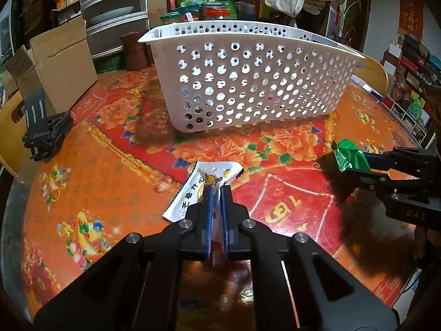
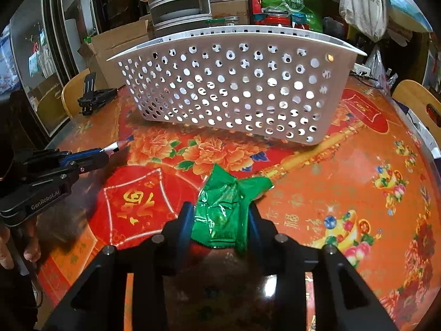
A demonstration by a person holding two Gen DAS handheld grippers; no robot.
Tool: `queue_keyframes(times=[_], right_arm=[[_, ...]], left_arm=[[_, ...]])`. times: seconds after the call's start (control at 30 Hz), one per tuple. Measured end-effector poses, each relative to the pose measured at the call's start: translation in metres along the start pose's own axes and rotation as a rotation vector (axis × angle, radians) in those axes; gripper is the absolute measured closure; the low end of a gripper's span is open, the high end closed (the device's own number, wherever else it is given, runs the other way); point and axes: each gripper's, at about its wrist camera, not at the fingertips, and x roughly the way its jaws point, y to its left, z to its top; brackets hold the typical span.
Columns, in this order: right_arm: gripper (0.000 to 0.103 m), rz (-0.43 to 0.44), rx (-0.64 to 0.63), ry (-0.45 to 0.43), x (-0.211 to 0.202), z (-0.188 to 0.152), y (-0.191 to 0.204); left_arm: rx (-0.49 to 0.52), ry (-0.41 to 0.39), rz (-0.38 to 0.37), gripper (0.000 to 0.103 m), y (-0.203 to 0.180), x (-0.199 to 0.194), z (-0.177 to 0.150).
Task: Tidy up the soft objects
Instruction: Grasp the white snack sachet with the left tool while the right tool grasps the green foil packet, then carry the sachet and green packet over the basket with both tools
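**Packets gripped at both grippers, basket standing behind**

Inspection of both wrist views finds 2 soft packets held above the table [image 1: 115, 149], which carries an orange and red floral cover.

We note the left gripper [image 1: 216, 193] with its blue-padded fingers drawn narrow, pinching a white packet [image 1: 205, 178] printed with yellow fruit and dark characters. The packet's far end juts out past the fingertips, towards the basket. In the right wrist view only its white tip shows beyond that gripper.

We note the right gripper [image 2: 220, 212] clamped on a crumpled green foil packet [image 2: 223, 207]; both pads press its sides, and a loose flap trails off to the right. No earlier view was supplied.

We record a white perforated basket [image 1: 248, 82] standing upright on the table beyond both grippers, apart from either packet. We cannot tell what lies inside it.

A black folded stand [image 1: 45, 132] sits near the table's left edge, beside a cardboard box [image 1: 55, 60]. A person's hand [image 2: 16, 248] shows at the left gripper's handle.
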Motion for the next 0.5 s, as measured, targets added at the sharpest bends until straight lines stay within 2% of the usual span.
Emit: queue_keyframes(times=[0.5], right_arm=[[0.066,0.000,-0.002,-0.080,-0.043,0.011,-0.003]], left_arm=[[0.002,-0.051,-0.026,0.098,-0.009,-0.026,0.010]])
